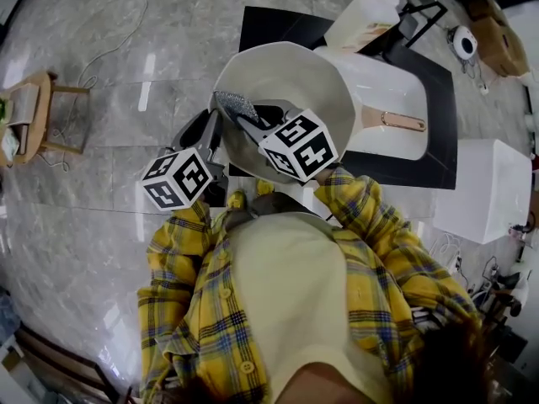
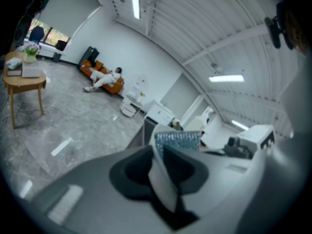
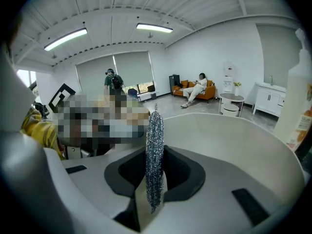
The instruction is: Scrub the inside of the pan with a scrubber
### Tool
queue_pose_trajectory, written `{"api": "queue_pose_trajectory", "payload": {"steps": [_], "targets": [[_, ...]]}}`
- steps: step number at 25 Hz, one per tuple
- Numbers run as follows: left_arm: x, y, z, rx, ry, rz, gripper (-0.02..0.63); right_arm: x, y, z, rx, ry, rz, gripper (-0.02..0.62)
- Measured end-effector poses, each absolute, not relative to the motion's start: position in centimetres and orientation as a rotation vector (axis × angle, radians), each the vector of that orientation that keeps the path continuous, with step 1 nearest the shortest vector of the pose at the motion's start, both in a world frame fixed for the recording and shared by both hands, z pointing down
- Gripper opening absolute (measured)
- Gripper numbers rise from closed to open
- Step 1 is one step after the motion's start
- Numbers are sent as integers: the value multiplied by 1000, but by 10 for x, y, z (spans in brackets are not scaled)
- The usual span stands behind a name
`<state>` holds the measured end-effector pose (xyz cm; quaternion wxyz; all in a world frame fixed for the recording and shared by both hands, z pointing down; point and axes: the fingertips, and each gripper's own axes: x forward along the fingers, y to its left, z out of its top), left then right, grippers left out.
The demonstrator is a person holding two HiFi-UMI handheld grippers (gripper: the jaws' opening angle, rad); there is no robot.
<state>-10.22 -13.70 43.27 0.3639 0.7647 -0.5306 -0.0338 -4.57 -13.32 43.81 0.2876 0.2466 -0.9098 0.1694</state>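
Head view: the pan (image 1: 290, 78) is seen tipped up over a white tray (image 1: 392, 87), with its handle (image 1: 396, 121) stretched across that tray and a bottle (image 1: 362, 19) beyond the pan. Only in the left gripper view is the pan's rim shown pinched by the left gripper (image 2: 163, 172). In the right gripper view, the scrubber (image 3: 154, 145) is clamped edge-on by the right gripper (image 3: 155, 173), inside the pan.
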Motion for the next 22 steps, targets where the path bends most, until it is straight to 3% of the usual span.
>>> {"api": "queue_pose_trajectory", "payload": {"steps": [22], "targets": [[-124, -132, 411, 2037, -1405, -169, 83, -42, -100, 439, 499, -2338, 454, 83]]}}
